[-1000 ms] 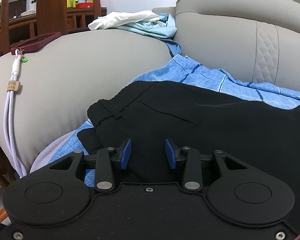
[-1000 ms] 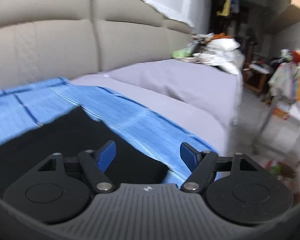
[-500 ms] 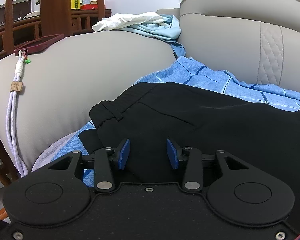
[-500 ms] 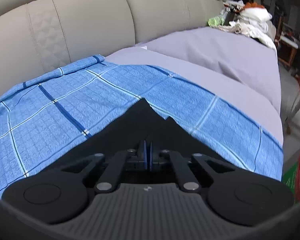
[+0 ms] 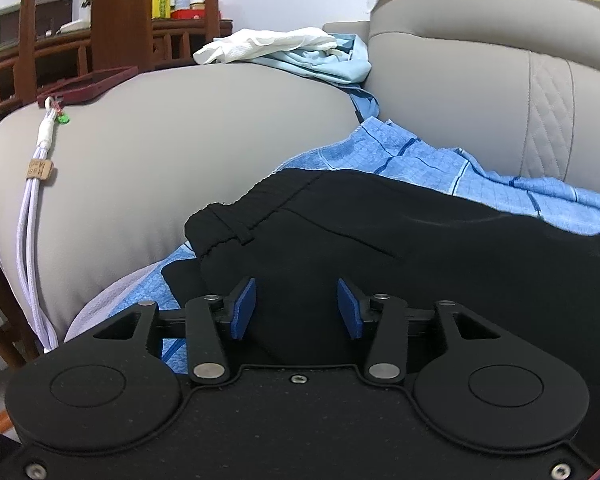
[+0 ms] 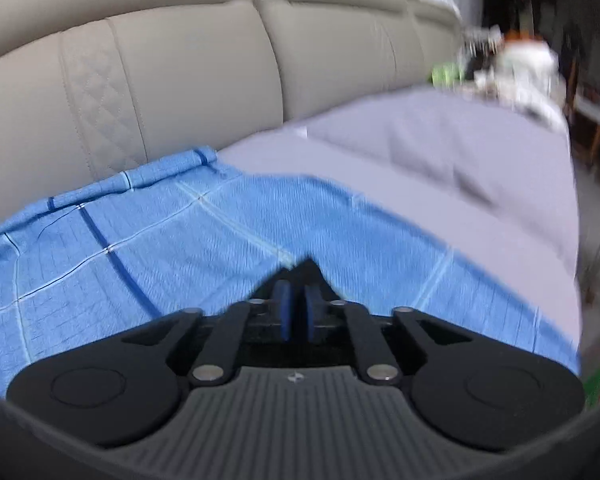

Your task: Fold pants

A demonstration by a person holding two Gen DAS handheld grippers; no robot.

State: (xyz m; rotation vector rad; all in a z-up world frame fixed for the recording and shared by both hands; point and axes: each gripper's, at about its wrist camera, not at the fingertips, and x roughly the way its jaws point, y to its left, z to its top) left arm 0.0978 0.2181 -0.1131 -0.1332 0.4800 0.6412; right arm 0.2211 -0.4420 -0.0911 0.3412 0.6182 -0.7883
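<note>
Black pants (image 5: pixel 380 240) lie on a blue checked cloth (image 5: pixel 420 164) on a beige sofa, waistband (image 5: pixel 244 216) at the left by the armrest. My left gripper (image 5: pixel 296 308) is open, its blue pads either side of the black fabric near the waist, not closed on it. My right gripper (image 6: pixel 296 308) is shut on a corner of the pants (image 6: pixel 306 270), a black point of fabric lifted above the blue cloth (image 6: pixel 180 248). The rest of the pants is hidden below the right gripper.
The sofa armrest (image 5: pixel 180 140) rises at the left with a white cable (image 5: pixel 32 216) hanging over it and a dark red tray (image 5: pixel 88 86) on top. Loose clothes (image 5: pixel 292 50) lie on the armrest's far end. A grey sheet (image 6: pixel 460 168) covers the seat to the right. Sofa backrest (image 6: pixel 180 60) behind.
My right gripper closed on the pants corner and has lifted it; less black fabric shows in its view now. The left gripper stayed open and nearly still.
</note>
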